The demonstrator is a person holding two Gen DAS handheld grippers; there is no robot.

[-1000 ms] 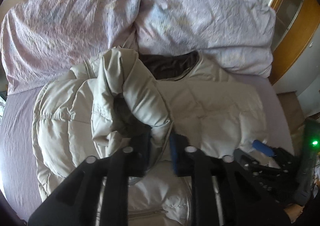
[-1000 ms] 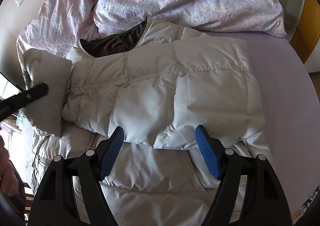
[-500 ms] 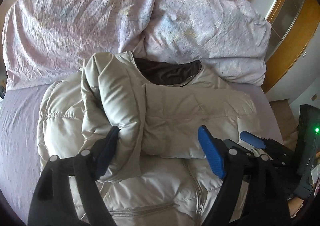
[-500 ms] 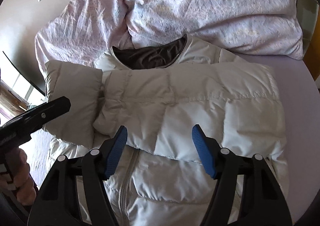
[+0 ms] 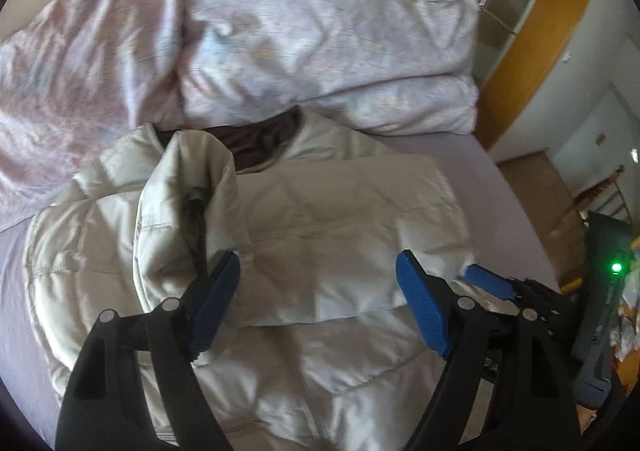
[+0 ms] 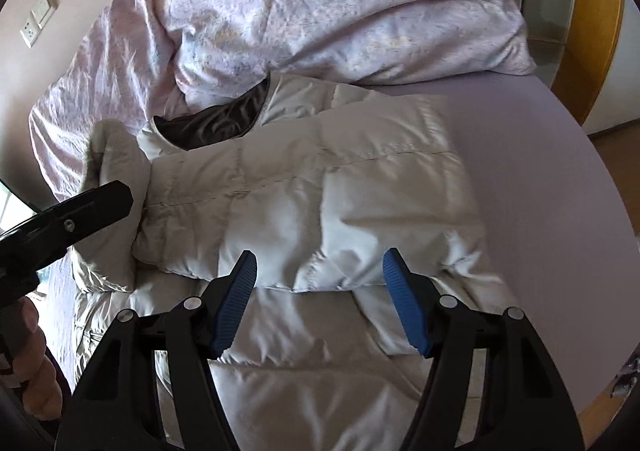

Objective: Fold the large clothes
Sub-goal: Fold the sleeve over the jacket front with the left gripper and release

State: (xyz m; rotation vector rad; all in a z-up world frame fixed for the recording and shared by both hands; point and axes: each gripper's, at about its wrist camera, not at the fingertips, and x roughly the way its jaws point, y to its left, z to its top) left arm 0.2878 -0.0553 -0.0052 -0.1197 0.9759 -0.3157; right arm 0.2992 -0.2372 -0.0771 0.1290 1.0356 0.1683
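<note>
Two pairs of blue-padded black fingers stand apart with nothing between them: the left gripper (image 5: pixel 318 305) and the right gripper (image 6: pixel 320 299) hang over the pale cream quilted puffer jacket (image 6: pixel 320 203). It lies on the lilac bed sheet (image 6: pixel 540 155), sleeves folded across its front. Beyond its dark-lined collar lies a crumpled pink floral duvet (image 5: pixel 260 31).

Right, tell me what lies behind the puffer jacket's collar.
Behind the jacket, a crumpled pink duvet is heaped along the head of the bed and overlaps the collar's dark lining. Whatever lies beneath the duvet is covered.
</note>
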